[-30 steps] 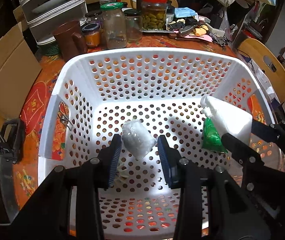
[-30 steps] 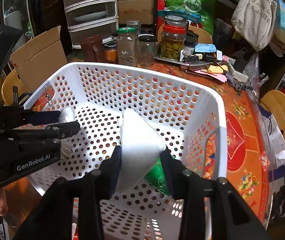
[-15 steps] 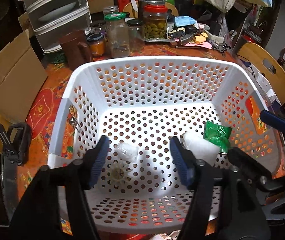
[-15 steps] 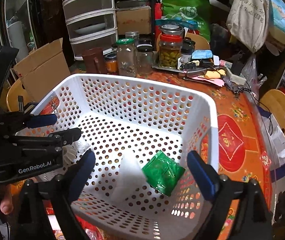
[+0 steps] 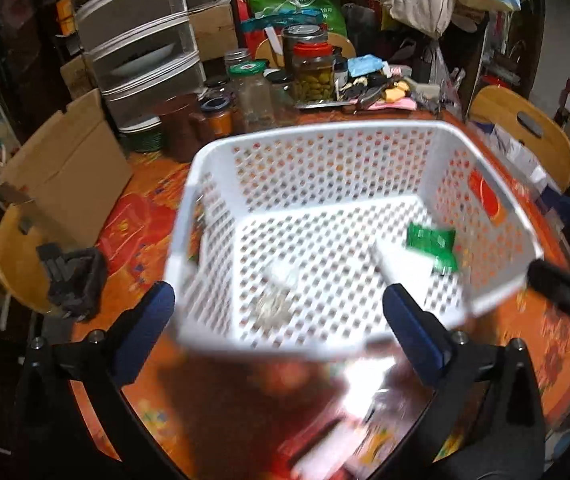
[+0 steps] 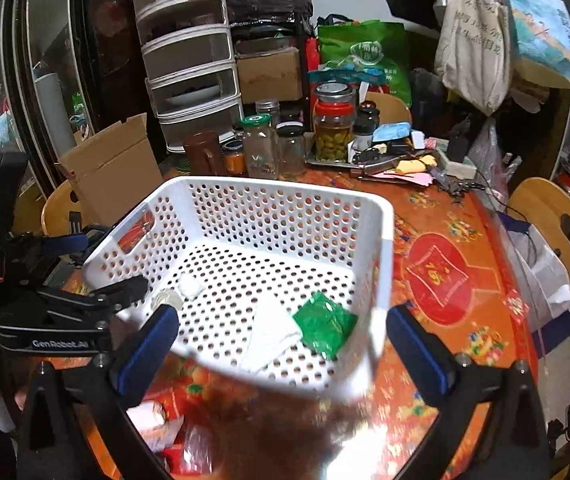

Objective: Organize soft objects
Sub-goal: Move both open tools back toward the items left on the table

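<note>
While grippers gape, basket (image 6: 381, 248) beyond.

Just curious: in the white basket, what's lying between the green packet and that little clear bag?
A white pouch, touching the green packet; bare floor toward the clear bag. Right wrist view.

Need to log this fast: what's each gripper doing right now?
Left gripper: jaws opening wide, nothing between them.
Right gripper: jaws opening wide, nothing held.
</note>
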The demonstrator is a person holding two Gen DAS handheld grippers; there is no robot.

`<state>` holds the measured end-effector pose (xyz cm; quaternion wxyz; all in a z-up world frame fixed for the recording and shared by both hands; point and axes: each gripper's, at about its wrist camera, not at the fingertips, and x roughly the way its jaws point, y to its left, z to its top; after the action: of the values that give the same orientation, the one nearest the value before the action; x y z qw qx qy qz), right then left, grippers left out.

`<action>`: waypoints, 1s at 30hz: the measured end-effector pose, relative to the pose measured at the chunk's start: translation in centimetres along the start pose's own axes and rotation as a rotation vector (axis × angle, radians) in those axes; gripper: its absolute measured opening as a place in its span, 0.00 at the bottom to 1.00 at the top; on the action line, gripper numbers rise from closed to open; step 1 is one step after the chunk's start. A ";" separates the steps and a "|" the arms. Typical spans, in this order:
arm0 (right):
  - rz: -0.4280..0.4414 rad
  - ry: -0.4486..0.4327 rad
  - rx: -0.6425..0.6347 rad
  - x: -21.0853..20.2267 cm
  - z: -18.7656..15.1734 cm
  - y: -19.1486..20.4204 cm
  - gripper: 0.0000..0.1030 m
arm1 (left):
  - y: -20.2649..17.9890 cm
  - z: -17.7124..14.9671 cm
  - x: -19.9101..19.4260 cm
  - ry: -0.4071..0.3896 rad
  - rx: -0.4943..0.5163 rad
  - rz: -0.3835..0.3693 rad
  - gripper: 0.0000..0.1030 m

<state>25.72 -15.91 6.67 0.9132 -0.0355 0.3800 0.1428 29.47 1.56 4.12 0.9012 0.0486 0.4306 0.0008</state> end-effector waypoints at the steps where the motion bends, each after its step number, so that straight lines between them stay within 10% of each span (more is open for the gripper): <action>1: -0.001 -0.003 0.003 -0.7 -0.4 0.1 1.00 | 0.3 -0.8 -1.0 -0.004 -0.002 -0.004 1.00; 15: 0.049 -0.005 0.021 -8.0 -9.4 1.4 1.00 | 1.8 -13.1 -11.8 -0.100 0.022 -0.103 1.00; 30: 0.100 0.159 0.027 -0.3 -17.9 4.9 0.73 | 1.5 -20.7 -4.9 0.032 -0.065 -0.175 0.99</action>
<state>11.87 -14.41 -5.60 0.8723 -0.0151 0.4544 0.1798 10.36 4.66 -4.91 0.8919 -0.0183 0.4474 -0.0632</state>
